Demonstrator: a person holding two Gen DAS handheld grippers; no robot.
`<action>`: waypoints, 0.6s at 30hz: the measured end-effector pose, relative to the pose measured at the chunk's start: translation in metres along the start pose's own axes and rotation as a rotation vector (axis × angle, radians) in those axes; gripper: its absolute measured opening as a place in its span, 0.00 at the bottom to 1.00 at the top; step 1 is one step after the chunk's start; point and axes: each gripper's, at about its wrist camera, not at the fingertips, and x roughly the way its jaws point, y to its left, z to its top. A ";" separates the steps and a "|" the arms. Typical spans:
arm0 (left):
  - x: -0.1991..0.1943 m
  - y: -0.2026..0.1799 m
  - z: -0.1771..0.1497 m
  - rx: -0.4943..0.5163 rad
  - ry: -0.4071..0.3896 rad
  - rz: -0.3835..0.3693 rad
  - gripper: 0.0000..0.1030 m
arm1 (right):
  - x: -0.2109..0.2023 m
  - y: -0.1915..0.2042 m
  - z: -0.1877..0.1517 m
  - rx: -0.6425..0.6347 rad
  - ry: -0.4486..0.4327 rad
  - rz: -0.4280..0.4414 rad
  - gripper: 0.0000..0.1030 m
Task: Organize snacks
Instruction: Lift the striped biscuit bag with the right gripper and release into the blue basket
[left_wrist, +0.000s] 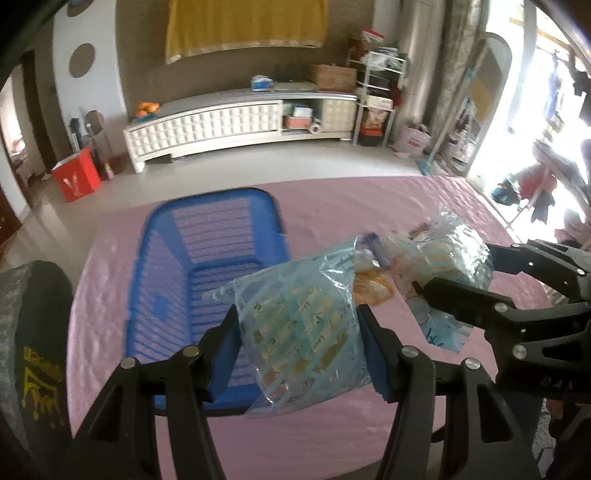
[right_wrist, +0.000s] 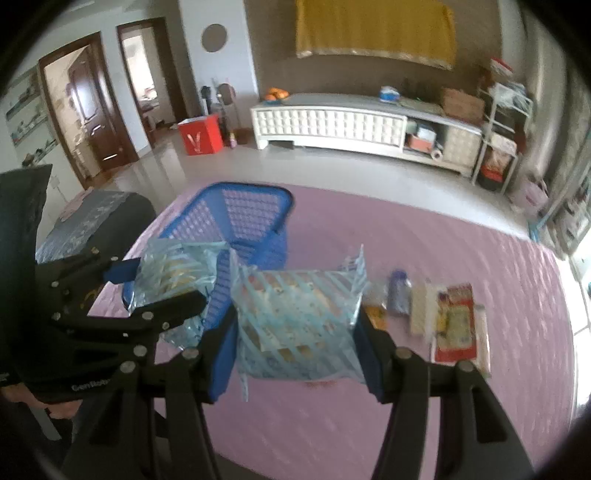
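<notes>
While both hands are raised above the pink tabletop, we hold one snack bag in each gripper. Our left gripper is clamped on a pale blue striped bag of small wrapped snacks, its blue pads pressing the bag from both sides, and the bag hangs clear of the cloth, in front of the near end of the blue basket. From the right wrist view the same bag shows at the left, pinched in the left gripper just in front of the basket's near wall.

Our right gripper is likewise clenched on a second blue striped bag, which bulges up between the pads and is lifted off the tabletop. In the left wrist view that bag sits to the right of the first one, apart from it.

The blue basket lies on the tabletop toward its far left part; what shows of its slatted floor is bare.

On the cloth to the right of the basket, more snacks lie in a loose row: a small orange packet, a purplish wrapped item, a pale packet and a red and yellow packet. They are blurred, so we cannot read their labels.
</notes>
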 end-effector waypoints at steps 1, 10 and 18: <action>-0.003 0.009 0.002 -0.011 -0.006 0.013 0.55 | 0.004 0.004 0.004 -0.005 -0.001 0.009 0.61; 0.010 0.066 0.024 -0.051 0.010 0.078 0.55 | 0.041 0.037 0.044 -0.057 0.022 0.068 0.61; 0.036 0.110 0.050 -0.073 0.047 0.064 0.55 | 0.083 0.042 0.075 -0.049 0.073 0.105 0.61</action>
